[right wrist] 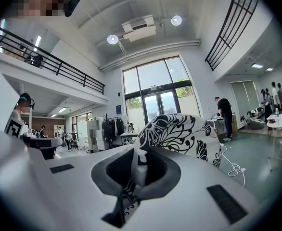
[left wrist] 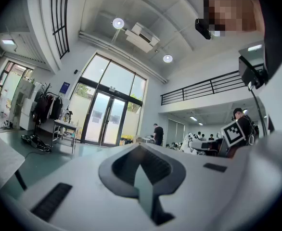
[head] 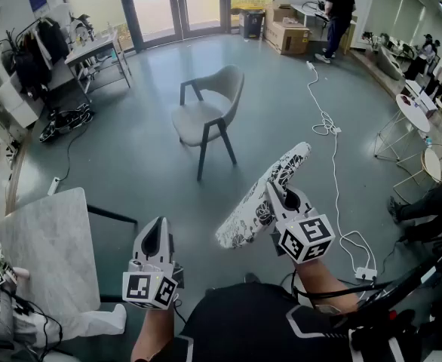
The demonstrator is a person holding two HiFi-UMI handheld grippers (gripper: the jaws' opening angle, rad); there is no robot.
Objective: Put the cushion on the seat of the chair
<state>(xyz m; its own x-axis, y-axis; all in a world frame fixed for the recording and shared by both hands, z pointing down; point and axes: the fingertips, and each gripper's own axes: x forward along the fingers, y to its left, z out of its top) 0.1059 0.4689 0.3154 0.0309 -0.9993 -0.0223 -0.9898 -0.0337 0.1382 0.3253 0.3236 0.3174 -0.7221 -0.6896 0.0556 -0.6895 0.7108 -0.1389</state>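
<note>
right gripper [head: 279,194] jaws clamp the cushion [head: 253,206] edge. the cushion hangs in the air, long axis pointing ahead toward the chair [head: 206,116], well apart. left gripper [head: 155,231] jaws are together, empty.

- The right gripper [right wrist: 135,174] has its jaws pressed together on the edge of the cushion [right wrist: 177,134], a black-and-white flowered one that rises to the right.
- Far off stand glass doors [right wrist: 158,105].
- A person [right wrist: 224,112] stands far right, a white cable [right wrist: 232,165] nearer.
</note>
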